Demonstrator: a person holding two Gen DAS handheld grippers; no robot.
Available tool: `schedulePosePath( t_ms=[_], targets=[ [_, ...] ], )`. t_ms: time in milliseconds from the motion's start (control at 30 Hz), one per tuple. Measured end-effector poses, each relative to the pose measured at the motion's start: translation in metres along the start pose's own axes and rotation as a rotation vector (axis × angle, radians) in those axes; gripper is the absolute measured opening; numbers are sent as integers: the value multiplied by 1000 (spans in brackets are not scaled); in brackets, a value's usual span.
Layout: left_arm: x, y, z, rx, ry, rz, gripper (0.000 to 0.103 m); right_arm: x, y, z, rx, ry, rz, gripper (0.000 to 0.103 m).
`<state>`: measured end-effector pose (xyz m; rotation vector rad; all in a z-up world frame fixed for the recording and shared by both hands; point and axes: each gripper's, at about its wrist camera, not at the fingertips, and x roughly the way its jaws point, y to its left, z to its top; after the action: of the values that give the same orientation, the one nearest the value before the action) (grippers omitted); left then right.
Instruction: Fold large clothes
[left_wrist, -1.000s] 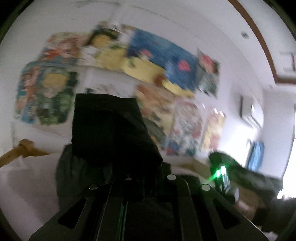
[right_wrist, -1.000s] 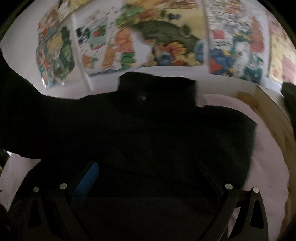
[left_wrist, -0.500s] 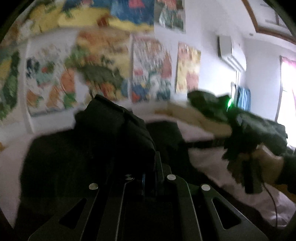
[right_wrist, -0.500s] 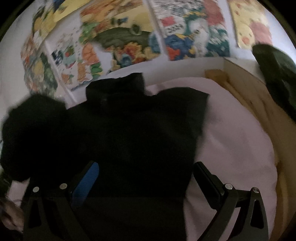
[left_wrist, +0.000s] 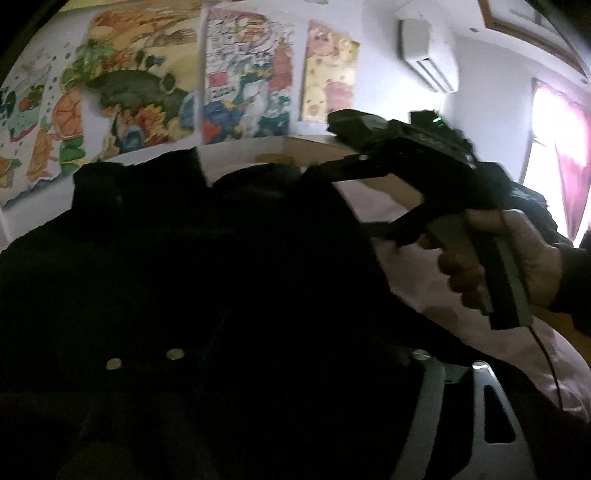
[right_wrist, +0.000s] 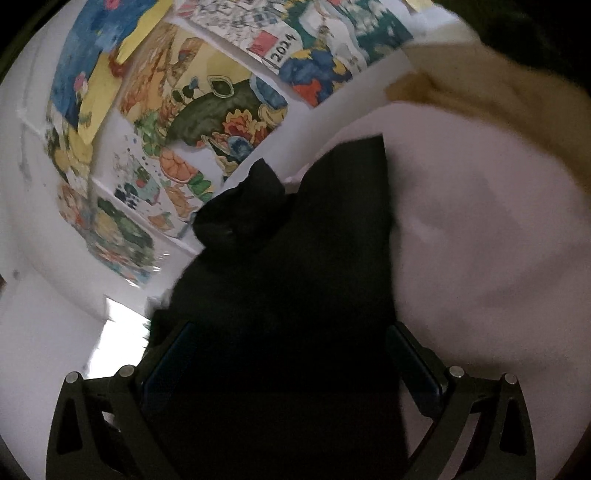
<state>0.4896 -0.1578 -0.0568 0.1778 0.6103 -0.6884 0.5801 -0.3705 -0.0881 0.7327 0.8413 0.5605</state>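
A large black garment (left_wrist: 192, 266) lies spread on a pale pink bed sheet (left_wrist: 417, 280), its collar toward the wall. In the left wrist view it covers most of my left gripper (left_wrist: 258, 369), whose fingertips are hidden in the dark cloth. My right gripper (left_wrist: 310, 173) comes in from the right, held in a hand, its tip over the garment's far right edge. In the right wrist view the garment (right_wrist: 295, 295) runs between the wide-apart fingers (right_wrist: 417, 358) of the right gripper (right_wrist: 288, 354).
Colourful posters (left_wrist: 236, 81) cover the wall behind the bed. A wooden bed frame (right_wrist: 480, 96) runs along the far right side. An air conditioner (left_wrist: 424, 55) and a bright window with a pink curtain (left_wrist: 569, 177) are at the right.
The left gripper has swung down from holding the cloth up high to low over the spread garment. The right gripper has moved toward the garment's right edge and tilted.
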Motion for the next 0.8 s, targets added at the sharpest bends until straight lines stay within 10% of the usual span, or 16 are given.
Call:
schedulePosePath(
  t_ms=[167,400,600,800],
  targets=[
    [-15,18,3,-115,-12,-70,68,7,-27,-5,201,48,180,103],
    [-46,60,11,-280,6,105,73,17,-9,-9,114,96,81,101],
    [-89,124,1,-470,0,350,73,30,21,-20,-115,148,-202,27],
    [-140,181,-21,-593,-43,502,73,25,47,-9,-228,75,-302,11]
  ],
)
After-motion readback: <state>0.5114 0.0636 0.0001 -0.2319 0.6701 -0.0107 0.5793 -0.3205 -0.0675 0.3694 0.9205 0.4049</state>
